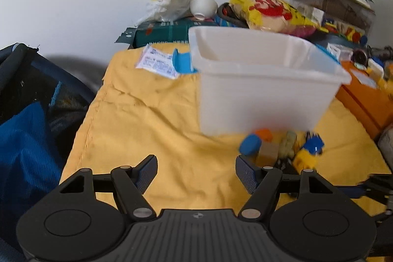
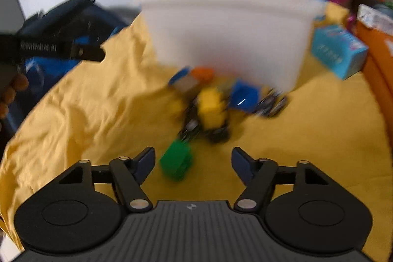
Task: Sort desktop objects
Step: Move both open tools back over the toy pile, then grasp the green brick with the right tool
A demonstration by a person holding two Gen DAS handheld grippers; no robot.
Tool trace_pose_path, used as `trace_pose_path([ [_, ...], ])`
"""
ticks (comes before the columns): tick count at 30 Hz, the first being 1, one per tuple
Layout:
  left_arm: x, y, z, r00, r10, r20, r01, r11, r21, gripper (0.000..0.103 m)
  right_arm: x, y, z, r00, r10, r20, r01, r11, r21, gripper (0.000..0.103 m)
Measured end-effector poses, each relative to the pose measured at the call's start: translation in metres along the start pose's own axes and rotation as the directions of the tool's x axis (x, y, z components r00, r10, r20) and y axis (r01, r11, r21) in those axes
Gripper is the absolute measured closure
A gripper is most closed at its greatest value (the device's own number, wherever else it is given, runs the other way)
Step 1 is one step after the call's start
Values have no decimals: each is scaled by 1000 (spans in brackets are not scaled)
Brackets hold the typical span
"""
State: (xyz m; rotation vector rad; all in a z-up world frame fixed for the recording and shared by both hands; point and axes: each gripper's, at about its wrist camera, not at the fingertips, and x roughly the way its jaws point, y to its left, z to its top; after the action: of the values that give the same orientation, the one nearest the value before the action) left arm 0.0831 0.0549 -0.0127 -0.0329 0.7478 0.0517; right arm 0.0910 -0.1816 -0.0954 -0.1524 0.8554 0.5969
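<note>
Both approaching pile near white bin (image 1: pixel 265 80). Left gripper (image 1: pixel 196 172) wide, empty; right gripper (image 2: pixel 193 162) open, empty. Next: close on green block (image 2: pixel 175 162).

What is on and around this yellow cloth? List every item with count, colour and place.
storage bin: one, translucent white, standing open on the cloth
yellow cloth: one, covers the tabletop
small toys: a blurred pile, blue, orange, yellow, tan, in front of the bin
green block: one, apart from the pile, nearest the right gripper
paper packet: one, white with blue print, left of the bin
blue box: one, light blue, right of the bin
snack bag: one, yellow and red, behind the bin
plastic bag: one, white, at the back
left gripper: black, open, empty
right gripper: black, open, empty
</note>
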Motion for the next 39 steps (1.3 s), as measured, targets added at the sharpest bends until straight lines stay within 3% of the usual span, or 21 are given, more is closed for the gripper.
trace_pose_path([
  [2, 1, -3, -6, 1000, -15, -11, 15, 1000, 19, 30, 11, 6, 0, 1000, 1, -13, -1, 1000, 2, 55],
  [3, 1, -5, -10, 1000, -18, -15, 19, 999, 30, 30, 16, 7, 0, 1000, 10, -25, -10, 1000, 3, 70],
  [6, 6, -13, -17, 999, -43, -27, 44, 998, 44, 30, 18, 5, 2, 999, 19, -30, -19, 1000, -5, 75],
  [13, 41, -53, -27, 994, -96, -53, 102, 988, 120, 36, -18, -27, -8, 999, -40, 18, 39, 998, 45, 75],
  [18, 64, -78, -28, 990, -118, -78, 127, 984, 122, 40, -33, -46, -15, 996, -81, 26, 78, 994, 80, 75],
  [23, 82, -92, -30, 986, -115, -117, 135, 974, 180, 59, -42, -57, -23, 996, -86, 28, 82, 989, 122, 75],
  [25, 84, -91, -30, 987, -119, -111, 137, 976, 170, 64, -44, -61, -26, 996, -86, 27, 82, 988, 131, 75],
  [26, 84, -91, -29, 986, -125, -107, 142, 976, 163, 73, -44, -62, -26, 996, -86, 26, 81, 987, 138, 75],
  [27, 84, -91, -28, 985, -134, -105, 150, 976, 160, 75, -45, -63, -27, 996, -85, 26, 80, 986, 145, 75],
  [33, 77, -90, -24, 982, -169, -86, 181, 970, 163, 75, -47, -64, -27, 996, -79, 33, 73, 986, 150, 75],
  [39, 42, -73, -11, 985, -168, -23, 170, 975, 142, 75, -54, -61, -17, 995, -71, 72, 59, 986, 158, 75],
])
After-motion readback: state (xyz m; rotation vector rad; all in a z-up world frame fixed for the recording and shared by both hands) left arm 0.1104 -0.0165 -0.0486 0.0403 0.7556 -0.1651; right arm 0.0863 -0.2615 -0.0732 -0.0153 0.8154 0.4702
